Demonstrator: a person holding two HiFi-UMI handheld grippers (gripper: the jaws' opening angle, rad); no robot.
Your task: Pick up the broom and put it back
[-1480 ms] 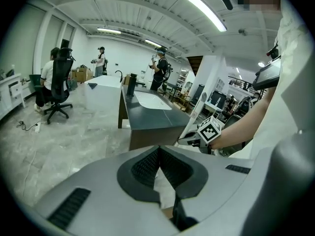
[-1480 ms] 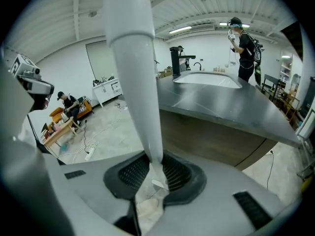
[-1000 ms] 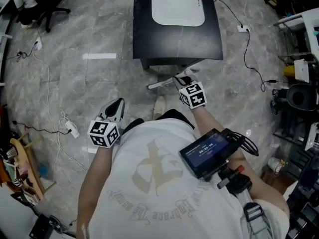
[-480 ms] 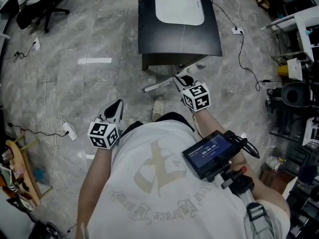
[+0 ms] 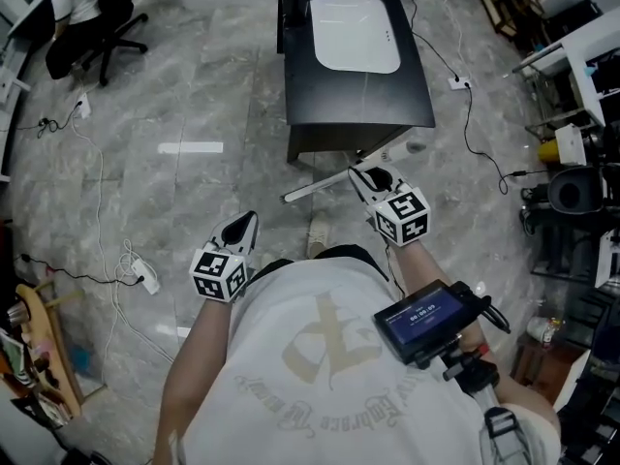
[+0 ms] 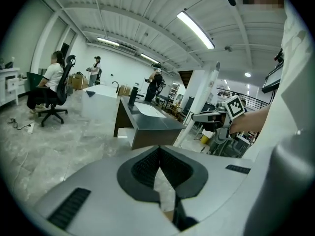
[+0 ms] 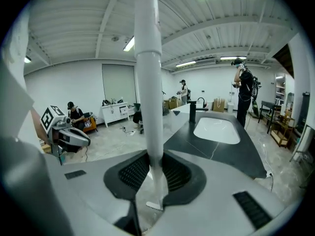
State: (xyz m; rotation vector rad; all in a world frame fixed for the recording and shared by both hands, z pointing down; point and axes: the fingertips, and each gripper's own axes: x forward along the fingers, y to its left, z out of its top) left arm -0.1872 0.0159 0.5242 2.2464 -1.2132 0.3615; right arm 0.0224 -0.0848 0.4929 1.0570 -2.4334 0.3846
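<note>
The broom's white handle [image 5: 320, 186] slants over the floor just in front of the black counter; the brush end is not in view. My right gripper [image 5: 368, 171] is shut on that handle. In the right gripper view the handle [image 7: 148, 82] stands upright between the pads of the right gripper [image 7: 154, 164]. My left gripper [image 5: 244, 224] hangs lower left, apart from the broom. In the left gripper view the left gripper [image 6: 158, 152] has its tips together with nothing between them, and the right gripper [image 6: 209, 117] shows at the right.
A black counter [image 5: 383, 90] with a white inset sink stands straight ahead. Cables and a power strip [image 5: 145, 281] lie on the grey floor at left. A person sits on an office chair [image 5: 111, 27] at top left. Shelves and equipment [image 5: 572, 182] crowd the right side.
My right gripper has risen with the broom handle and drifted right in the head view. The left gripper has shifted a little to the right.
</note>
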